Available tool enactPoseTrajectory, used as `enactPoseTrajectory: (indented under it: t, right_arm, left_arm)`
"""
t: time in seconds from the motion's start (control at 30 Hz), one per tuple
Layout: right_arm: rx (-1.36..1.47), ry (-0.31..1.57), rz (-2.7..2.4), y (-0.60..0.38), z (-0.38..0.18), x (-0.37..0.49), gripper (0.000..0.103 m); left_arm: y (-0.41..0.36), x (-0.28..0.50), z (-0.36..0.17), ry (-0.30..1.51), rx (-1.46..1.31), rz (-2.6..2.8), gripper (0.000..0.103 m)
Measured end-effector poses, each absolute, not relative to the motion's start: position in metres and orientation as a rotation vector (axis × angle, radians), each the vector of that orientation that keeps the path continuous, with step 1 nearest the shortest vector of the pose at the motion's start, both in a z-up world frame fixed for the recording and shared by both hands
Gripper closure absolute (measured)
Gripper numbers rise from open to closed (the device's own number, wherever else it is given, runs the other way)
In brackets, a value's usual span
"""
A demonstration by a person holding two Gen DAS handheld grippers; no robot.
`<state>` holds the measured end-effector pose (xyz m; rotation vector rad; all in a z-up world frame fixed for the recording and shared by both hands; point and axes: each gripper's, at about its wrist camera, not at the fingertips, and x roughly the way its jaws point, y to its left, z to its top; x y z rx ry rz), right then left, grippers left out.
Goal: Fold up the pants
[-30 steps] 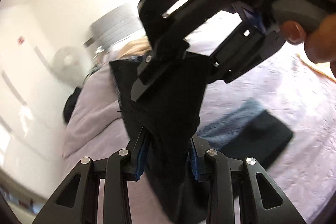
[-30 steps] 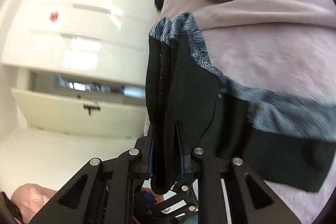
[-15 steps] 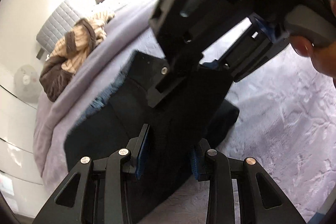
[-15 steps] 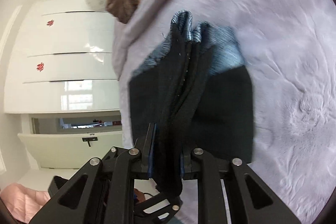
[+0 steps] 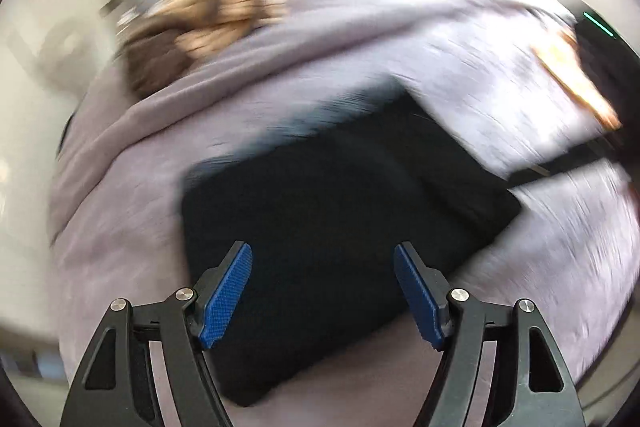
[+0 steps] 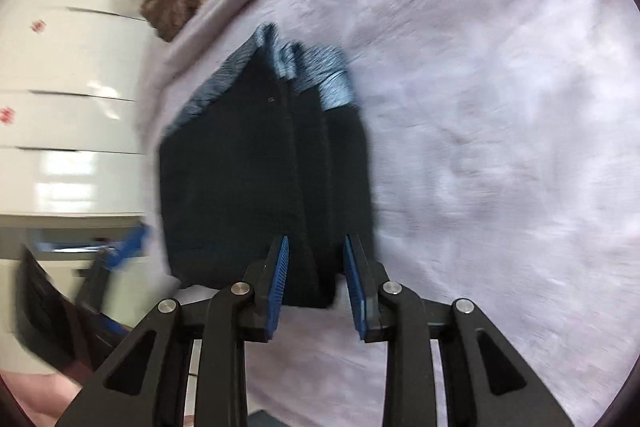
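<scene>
With my left gripper (image 5: 323, 291) spread wide and my right gripper (image 6: 316, 279) parted astride the folded pants (image 6: 264, 163), a careless withdrawal could snag and unfold them.

No legible text, brand or number is found in either view. Two small red marks are seen on the white cabinet fronts (image 6: 60, 75) in the right wrist view, too blurred to be read.
</scene>
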<state>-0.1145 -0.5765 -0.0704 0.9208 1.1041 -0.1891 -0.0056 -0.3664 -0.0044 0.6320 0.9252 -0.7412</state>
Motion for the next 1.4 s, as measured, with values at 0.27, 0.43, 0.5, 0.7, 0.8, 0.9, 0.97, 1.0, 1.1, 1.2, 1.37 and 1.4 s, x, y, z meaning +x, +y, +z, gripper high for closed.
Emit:
enactPoseTrajectory:
  t: [0.27, 0.43, 0.5, 0.7, 0.8, 0.9, 0.97, 1.0, 1.1, 1.2, 1.37, 1.4]
  right_arm:
    - [0.72, 1.073, -0.156, -0.555, -0.034, -0.058, 0.071]
    - [0.602, 1.208, -0.22, -0.529, -0.075, -0.055, 0.072]
    - [0.605, 1.189, -0.241, -0.526, -0.08, -0.063, 0.071]
    - [0.624, 1.205, -0.264, -0.524, -0.074, -0.068, 0.072]
    - [0.639, 1.208, -0.276, -0.522, -0.067, -0.076, 0.071]
    - [0.656, 1.204, -0.291, -0.521, -0.059, -0.083, 0.07]
    - [0.668, 1.201, -0.299, -0.519, -0.054, -0.087, 0.066]
    - [0.675, 1.199, -0.3, -0.519, -0.051, -0.097, 0.064]
    - [0.703, 1.192, -0.309, -0.515, -0.045, -0.105, 0.061]
    - [0.727, 1.193, -0.317, -0.515, -0.046, -0.108, 0.055]
    - [0.741, 1.193, -0.314, -0.505, -0.038, -0.115, 0.039]
    - [0.741, 1.194, -0.314, -0.502, -0.036, -0.116, 0.037]
  left_arm:
    - [-0.338, 0.113, -0.041, 1.165, 0.425, -0.458, 0.028]
    - [-0.335, 0.098, -0.06, 1.168, 0.4, -0.493, 0.019]
    - [-0.338, 0.096, -0.067, 1.188, 0.411, -0.524, 0.017]
    - [-0.337, 0.086, -0.063, 1.202, 0.426, -0.525, 0.017]
    - [-0.333, 0.08, -0.057, 1.22, 0.444, -0.514, 0.017]
    - [-0.33, 0.072, -0.051, 1.225, 0.456, -0.517, 0.017]
    - [-0.329, 0.07, -0.049, 1.229, 0.467, -0.518, 0.005]
    - [-0.328, 0.067, -0.047, 1.226, 0.472, -0.511, 0.0]
    - [-0.324, 0.059, -0.041, 1.231, 0.475, -0.526, 0.0]
    - [-0.322, 0.055, -0.037, 1.243, 0.474, -0.525, 0.0]
    - [-0.32, 0.046, -0.031, 1.261, 0.497, -0.512, 0.0]
    - [-0.318, 0.044, -0.029, 1.273, 0.497, -0.512, 0.0]
